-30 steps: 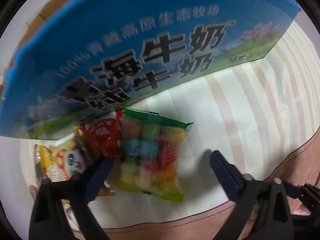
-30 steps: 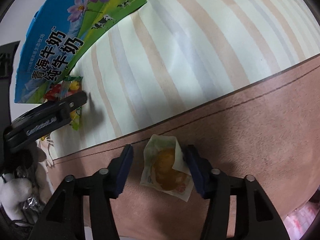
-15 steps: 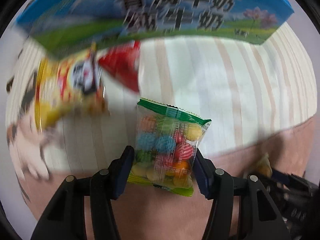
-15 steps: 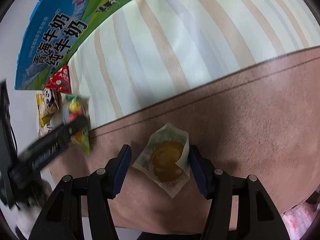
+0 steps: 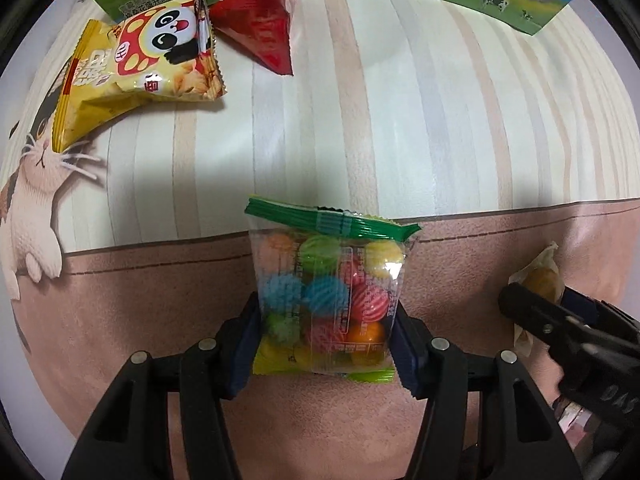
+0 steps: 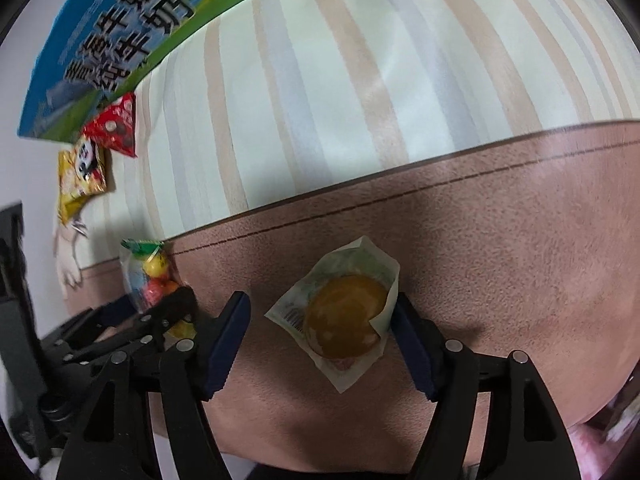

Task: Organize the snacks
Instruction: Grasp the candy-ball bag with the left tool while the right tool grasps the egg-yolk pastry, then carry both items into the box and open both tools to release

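My left gripper (image 5: 326,320) is shut on a clear candy bag (image 5: 324,280) with a green top seal and coloured balls inside; both pads press its sides. The bag sits over the seam between the striped cloth and the brown band (image 5: 120,300). My right gripper (image 6: 320,308) points down at a wrapped orange pastry (image 6: 346,316) lying on the brown band. Its jaws are opening: the left pad stands clear of the wrapper and the right pad is at its edge. The right wrist view also shows the candy bag (image 6: 148,272), off to the left.
A yellow panda snack bag (image 5: 152,52) and a red triangular packet (image 5: 260,28) lie on the striped cloth beside a blue-green milk carton box (image 6: 112,40). A cat picture (image 5: 32,200) is printed at the cloth's left edge. The two grippers are close side by side.
My left gripper closed on the candy bag and carried it away from the box to the brown band. The right gripper's jaws widened around the pastry, which now lies turned between them.
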Action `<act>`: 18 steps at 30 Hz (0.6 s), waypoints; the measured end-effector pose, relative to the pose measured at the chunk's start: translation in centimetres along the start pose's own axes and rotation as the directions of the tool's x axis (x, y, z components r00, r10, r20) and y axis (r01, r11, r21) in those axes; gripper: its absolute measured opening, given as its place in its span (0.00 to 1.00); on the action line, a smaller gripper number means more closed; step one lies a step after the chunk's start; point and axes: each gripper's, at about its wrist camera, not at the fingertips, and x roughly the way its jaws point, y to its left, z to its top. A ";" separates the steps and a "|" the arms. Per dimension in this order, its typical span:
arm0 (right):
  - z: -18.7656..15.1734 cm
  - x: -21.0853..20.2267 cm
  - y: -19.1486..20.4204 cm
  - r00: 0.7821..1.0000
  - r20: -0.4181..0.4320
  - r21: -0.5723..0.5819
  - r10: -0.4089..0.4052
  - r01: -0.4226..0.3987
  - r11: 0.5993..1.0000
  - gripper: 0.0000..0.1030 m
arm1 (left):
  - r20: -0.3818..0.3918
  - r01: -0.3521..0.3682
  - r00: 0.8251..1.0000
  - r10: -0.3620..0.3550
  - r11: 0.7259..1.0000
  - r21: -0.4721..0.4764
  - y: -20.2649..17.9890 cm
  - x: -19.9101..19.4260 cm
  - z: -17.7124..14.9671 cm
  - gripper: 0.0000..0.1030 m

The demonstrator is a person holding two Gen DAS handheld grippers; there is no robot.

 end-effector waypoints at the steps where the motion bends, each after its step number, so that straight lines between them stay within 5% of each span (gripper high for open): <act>1: -0.1 0.1 0.1 1.000 0.010 -0.010 -0.018 0.018 1.000 0.61 | 0.005 0.005 1.000 -0.004 1.000 -0.008 -0.2 0.1 0.0 0.54; 2: -0.3 0.2 0.4 0.999 0.029 -0.032 -0.041 0.042 0.999 0.57 | 0.012 0.012 1.000 -0.012 1.000 -0.017 0.8 -0.5 -0.6 0.53; 3: -0.4 0.3 0.7 0.997 0.044 -0.052 -0.067 0.069 0.996 0.42 | 0.021 0.018 1.000 -0.018 0.999 -0.028 1.6 -0.6 -1.0 0.52; 10: -1.4 -0.6 1.0 0.993 0.104 -0.097 -0.057 0.068 0.993 0.42 | 0.070 0.022 0.997 -0.019 0.999 -0.039 1.5 -1.9 -2.9 0.46; 18: -0.7 -4.2 1.8 0.989 0.140 -0.092 0.053 -0.040 0.995 0.42 | 0.121 0.080 0.990 -0.078 0.997 -0.018 3.0 -6.5 -3.2 0.46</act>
